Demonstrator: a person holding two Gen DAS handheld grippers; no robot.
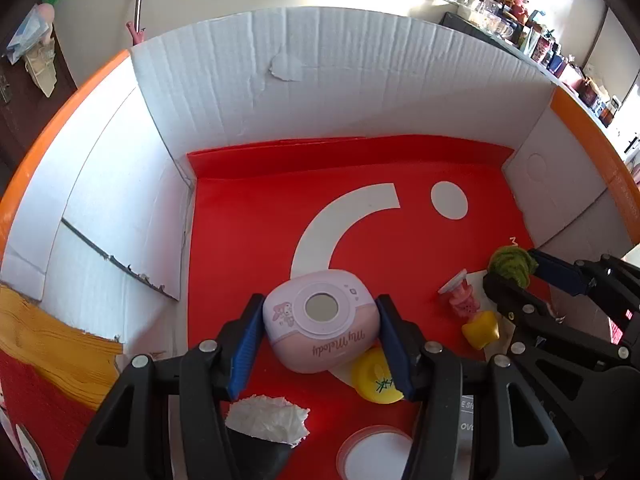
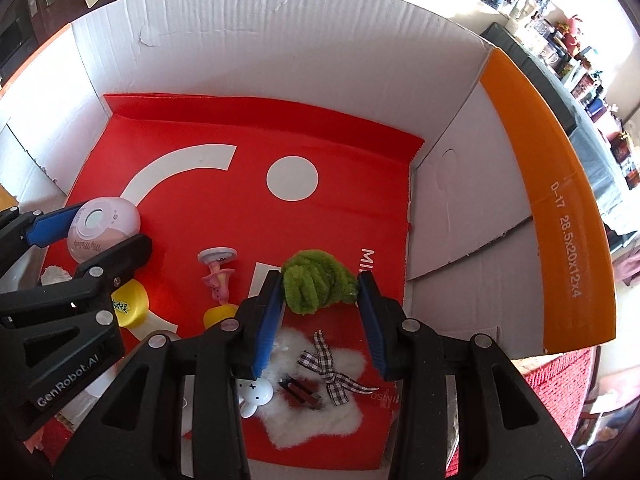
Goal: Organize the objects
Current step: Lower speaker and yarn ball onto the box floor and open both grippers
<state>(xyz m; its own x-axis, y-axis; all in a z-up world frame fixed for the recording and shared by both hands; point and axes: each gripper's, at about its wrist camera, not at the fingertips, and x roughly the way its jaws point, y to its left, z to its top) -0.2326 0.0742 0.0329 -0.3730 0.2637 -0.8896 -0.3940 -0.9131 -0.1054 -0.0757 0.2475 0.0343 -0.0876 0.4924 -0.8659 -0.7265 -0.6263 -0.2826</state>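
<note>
Room lies open behind us toward the box's (image 1: 320, 80) far wall. Our left gripper (image 1: 320, 344) clamps the pink case (image 1: 320, 320); our right gripper (image 2: 320, 316) clamps green yarn (image 2: 316, 280) mid-floor.

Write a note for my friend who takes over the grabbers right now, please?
Left gripper: closed on the pink My Melody case.
Right gripper: closed on the green fuzzy bundle.
Both are low inside the cardboard box, over its red liner.
Also in the box: yellow round lid, pink figurine, white fluffy star with checked bow.
Done: both items gripped. Left: setting them in place; the others look unsorted.
</note>
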